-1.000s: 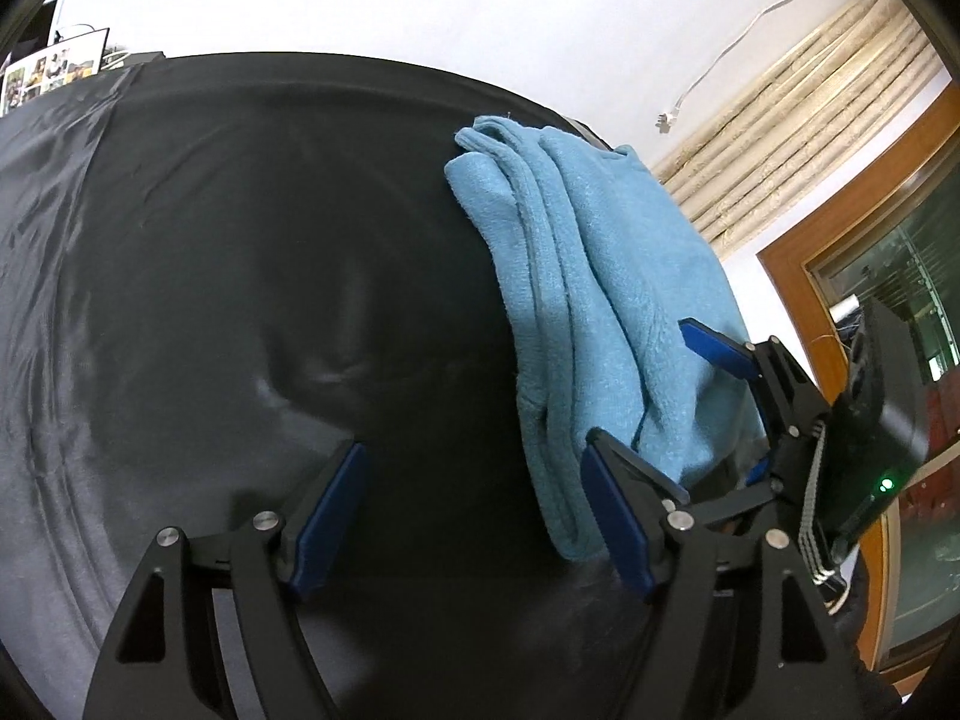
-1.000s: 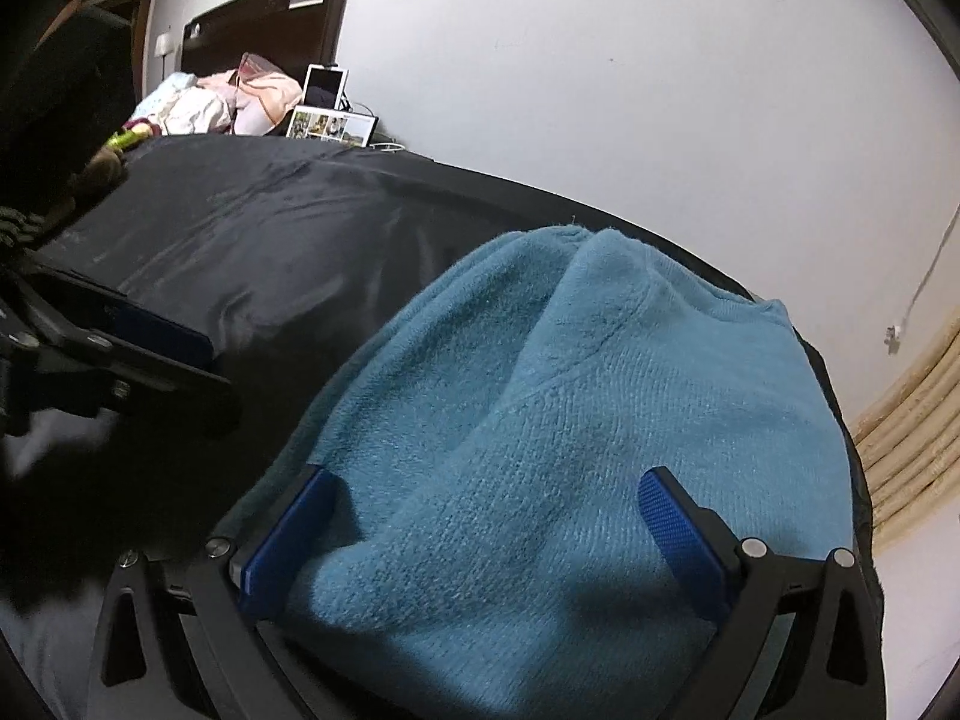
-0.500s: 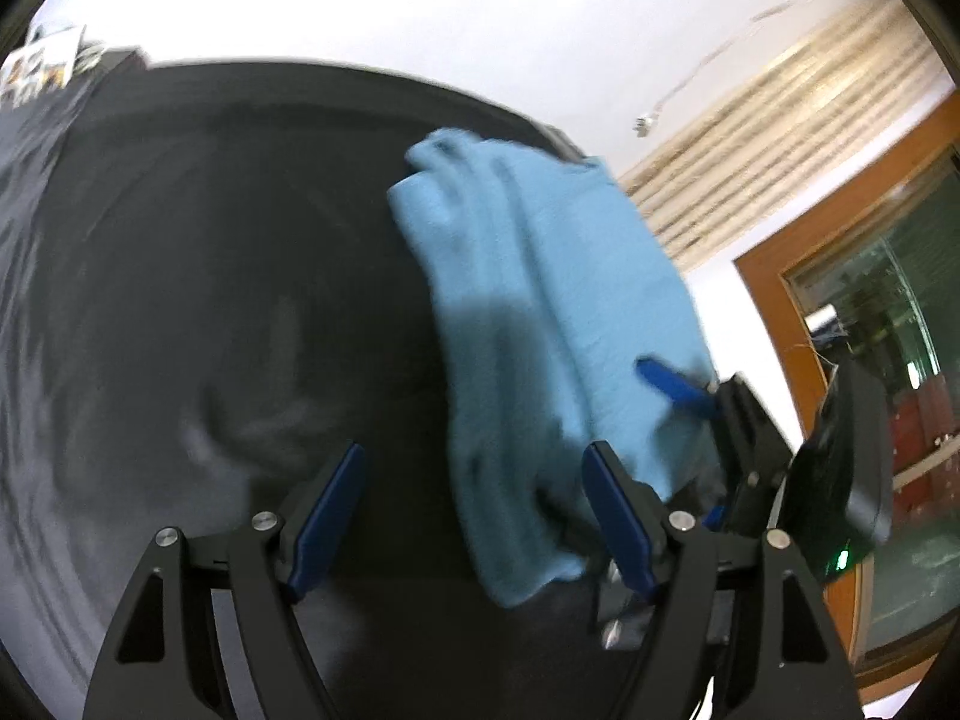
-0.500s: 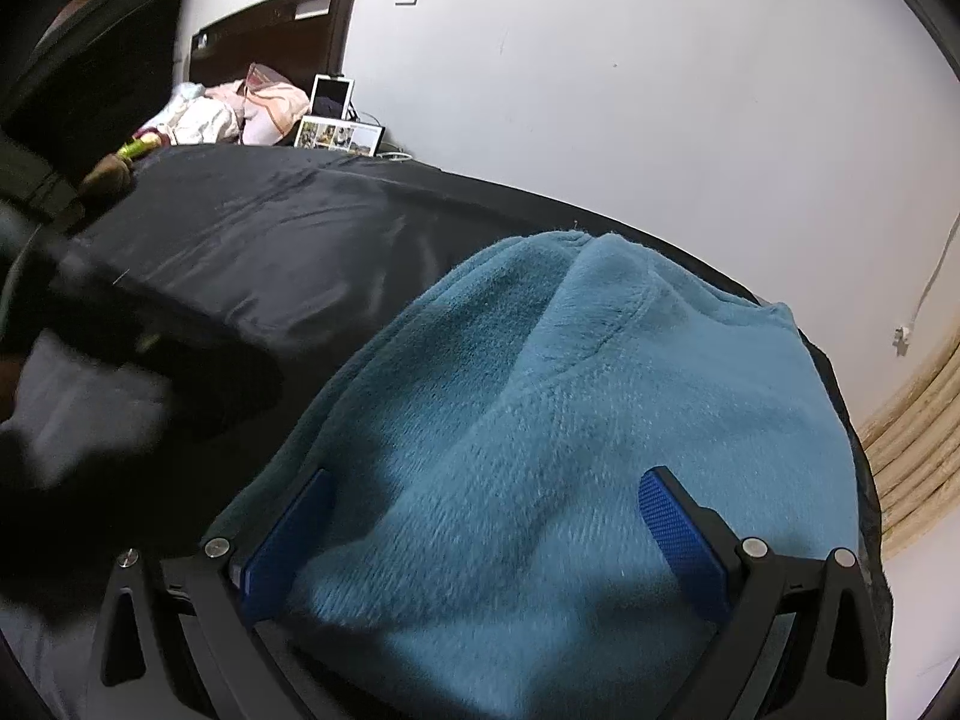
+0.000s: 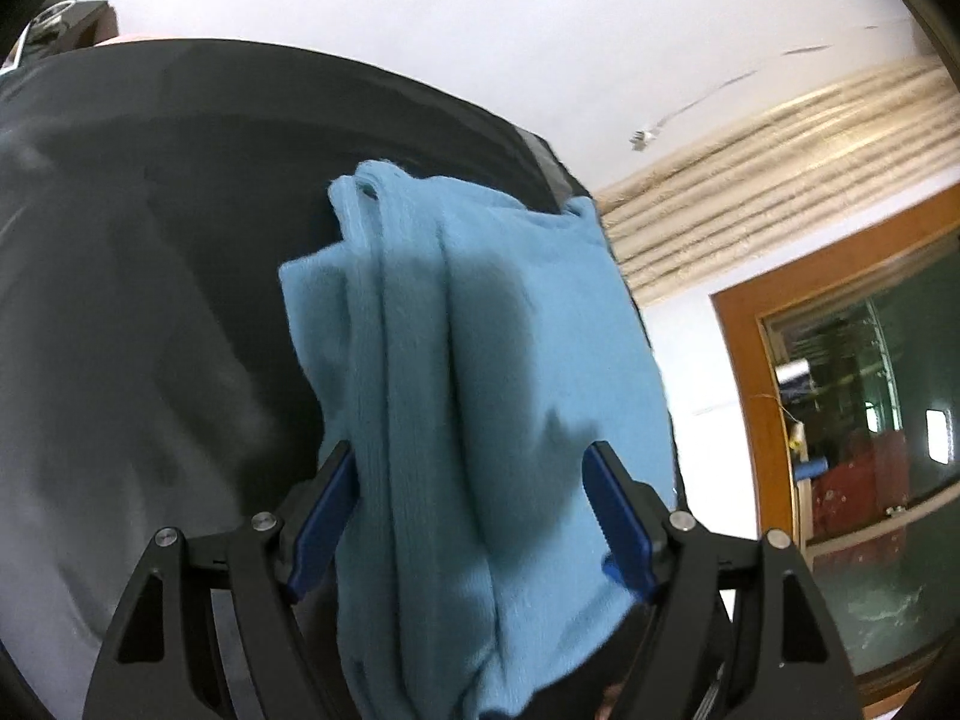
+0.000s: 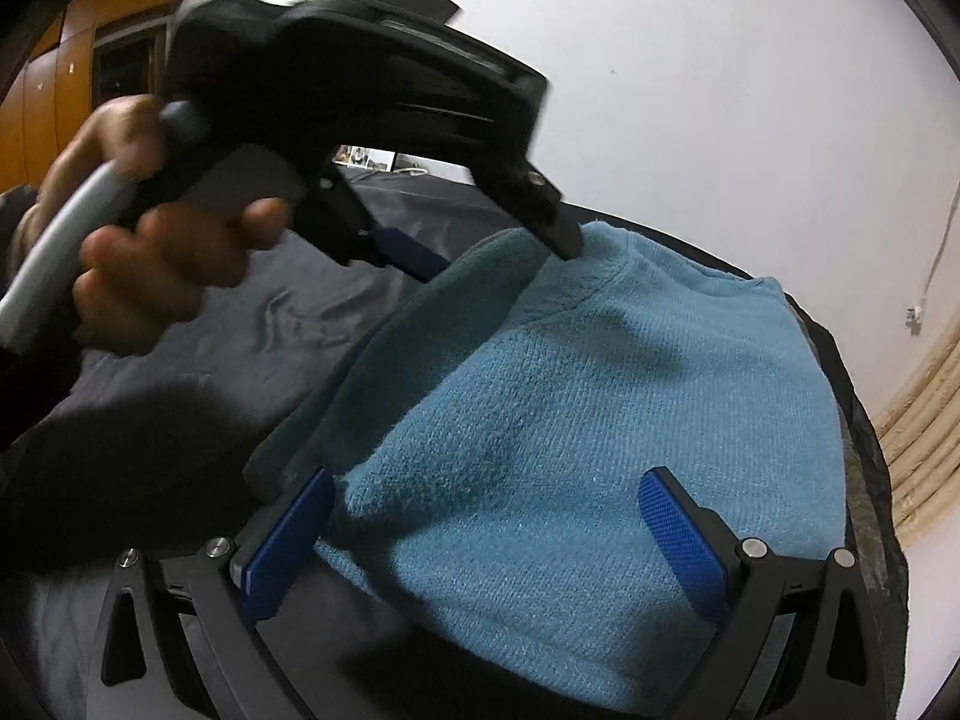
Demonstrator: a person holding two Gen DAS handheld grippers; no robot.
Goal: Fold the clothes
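Observation:
A folded light-blue sweater lies on the black sheet near the bed's right edge; it also shows in the right wrist view. My left gripper is open and hovers over the sweater, its blue pads on either side of the folded stack. In the right wrist view the left gripper, held by a hand, is above the sweater's far left edge. My right gripper is open over the sweater's near end, holding nothing.
A white wall stands behind the bed. A cream curtain and a wood-framed glass door are at the right. Photo frames sit at the far end of the bed. The bed edge runs close along the sweater's right side.
My left gripper has swung right from the bare sheet to over the sweater, now straddling it. It has entered the right wrist view. The right gripper has barely moved; the sweater lies as before.

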